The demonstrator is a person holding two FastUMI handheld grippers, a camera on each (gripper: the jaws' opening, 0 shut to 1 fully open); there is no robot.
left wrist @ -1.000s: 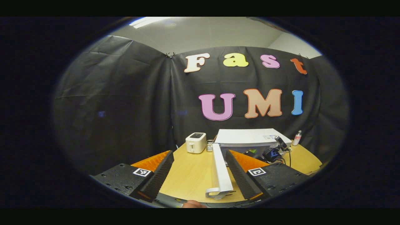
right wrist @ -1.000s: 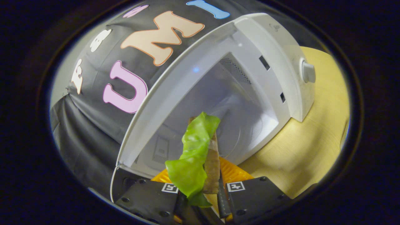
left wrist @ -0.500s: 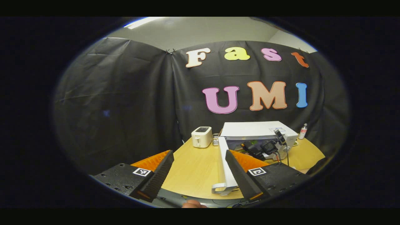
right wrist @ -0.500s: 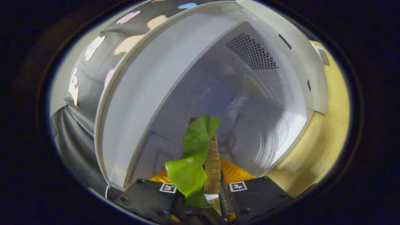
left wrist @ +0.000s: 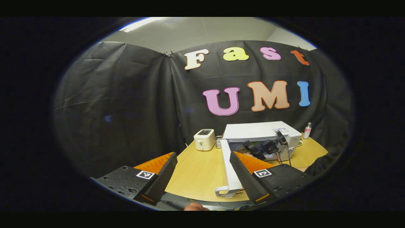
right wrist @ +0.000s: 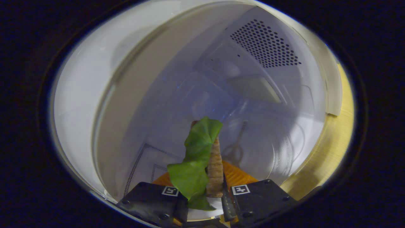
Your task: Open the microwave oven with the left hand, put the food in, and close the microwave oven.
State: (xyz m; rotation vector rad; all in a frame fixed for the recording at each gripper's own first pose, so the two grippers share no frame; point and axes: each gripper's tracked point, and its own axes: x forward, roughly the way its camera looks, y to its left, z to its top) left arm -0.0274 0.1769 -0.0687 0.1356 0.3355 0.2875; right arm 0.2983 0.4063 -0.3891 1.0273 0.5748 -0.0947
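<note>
White microwave (right wrist: 221, 82) walls surround the right gripper (right wrist: 205, 190), its fingers pinching the food (right wrist: 199, 158) at lower centre. Left gripper (left wrist: 202, 177), spread and empty, hangs lower centre over the table (left wrist: 196, 171) near the door (left wrist: 228, 167).

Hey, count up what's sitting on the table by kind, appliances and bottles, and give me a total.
Appliances: 2, the toaster and the microwave oven with its door swung open.
Bottles: 1, a small bottle at the far right.
Total: 3 on the table.
</note>
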